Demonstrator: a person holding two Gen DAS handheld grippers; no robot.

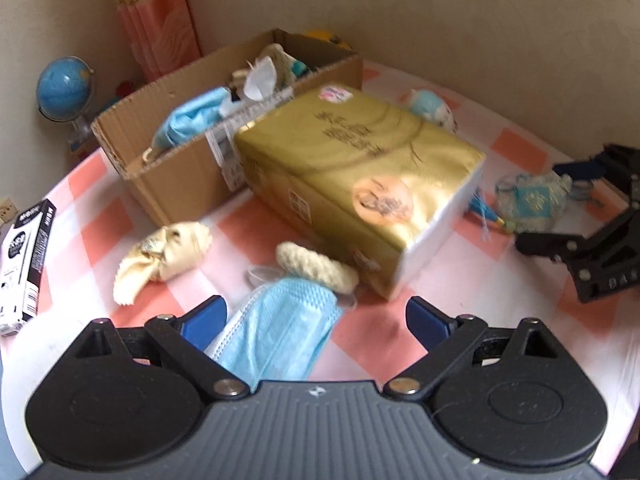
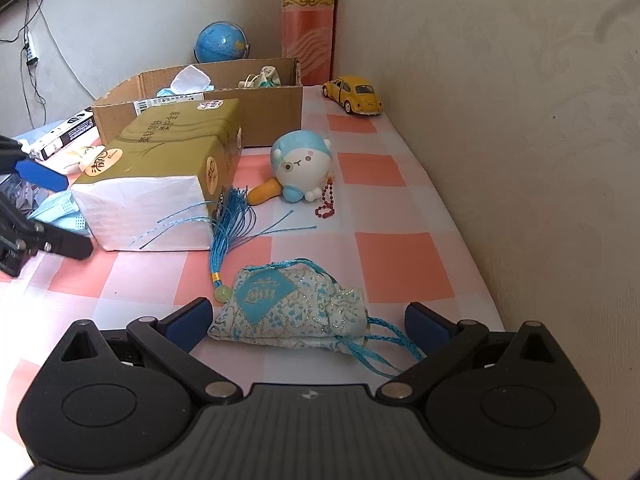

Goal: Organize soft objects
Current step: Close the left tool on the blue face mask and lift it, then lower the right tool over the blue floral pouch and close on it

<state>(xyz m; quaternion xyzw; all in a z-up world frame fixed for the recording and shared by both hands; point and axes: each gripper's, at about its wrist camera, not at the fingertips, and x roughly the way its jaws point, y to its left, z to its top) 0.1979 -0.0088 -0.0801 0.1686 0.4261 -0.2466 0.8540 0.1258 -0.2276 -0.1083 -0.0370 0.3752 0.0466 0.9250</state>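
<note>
A blue face mask (image 1: 276, 326) lies on the checked tablecloth between the fingers of my left gripper (image 1: 316, 320), which is open. Just beyond it rest a cream knitted ring (image 1: 316, 266) and a crumpled cream cloth (image 1: 164, 252). A blue-and-white embroidered sachet (image 2: 292, 308) with a tassel lies between the fingers of my right gripper (image 2: 308, 322), also open around it. A gold tissue pack (image 1: 352, 176) sits mid-table in front of a cardboard box (image 1: 180, 176) holding another mask and tissues. A round blue-and-white plush toy (image 2: 300, 164) lies beside the pack.
A yellow toy car (image 2: 354, 94) stands by the wall at the back right. A globe (image 1: 64, 90) and a pink curtain (image 1: 154, 16) stand behind the box. A black-and-white carton (image 1: 26, 268) lies at the left table edge.
</note>
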